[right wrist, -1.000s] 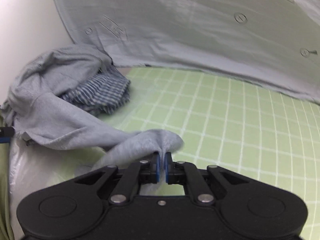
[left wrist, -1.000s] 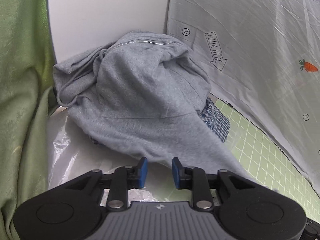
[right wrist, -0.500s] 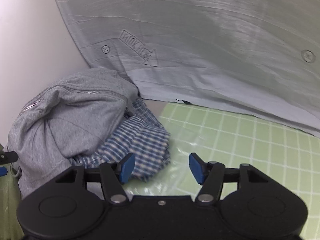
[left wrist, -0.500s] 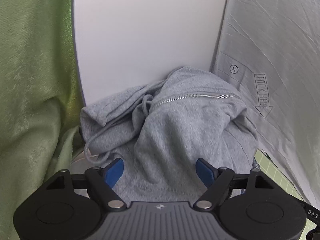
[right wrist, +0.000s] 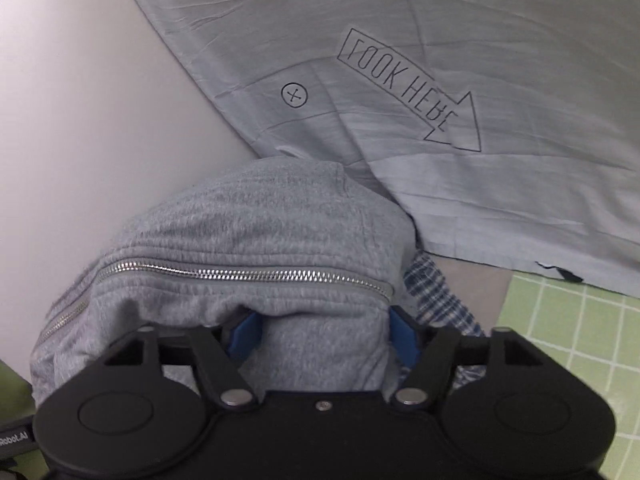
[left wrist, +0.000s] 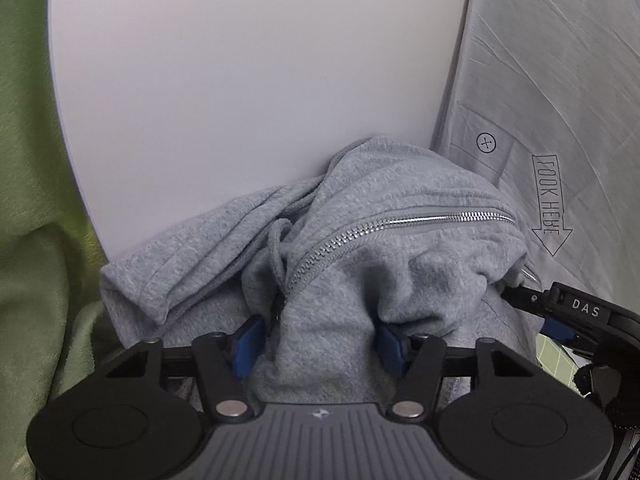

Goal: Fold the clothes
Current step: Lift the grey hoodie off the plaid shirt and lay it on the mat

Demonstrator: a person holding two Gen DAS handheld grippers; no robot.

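A crumpled grey zip hoodie lies heaped against the white wall, its silver zipper running across the top. My left gripper is pushed into the heap; its jaws are closing with a thick wad of hoodie fabric between the blue pads. My right gripper is sunk into the same hoodie just below the zipper, jaws closing around another wad. A blue checked garment peeks out from under the hoodie's right side. The right gripper's body shows at the left wrist view's right edge.
A white wall stands directly behind the heap. A grey sheet printed with an arrow hangs to the right. A green gridded mat covers the surface at the right. Green cloth hangs at the left.
Both grippers moved in onto the hoodie heap. The right one let go of the grey fabric it pinched, opened wide and now narrows around a wad. The left opened wide, then narrowed on fabric.
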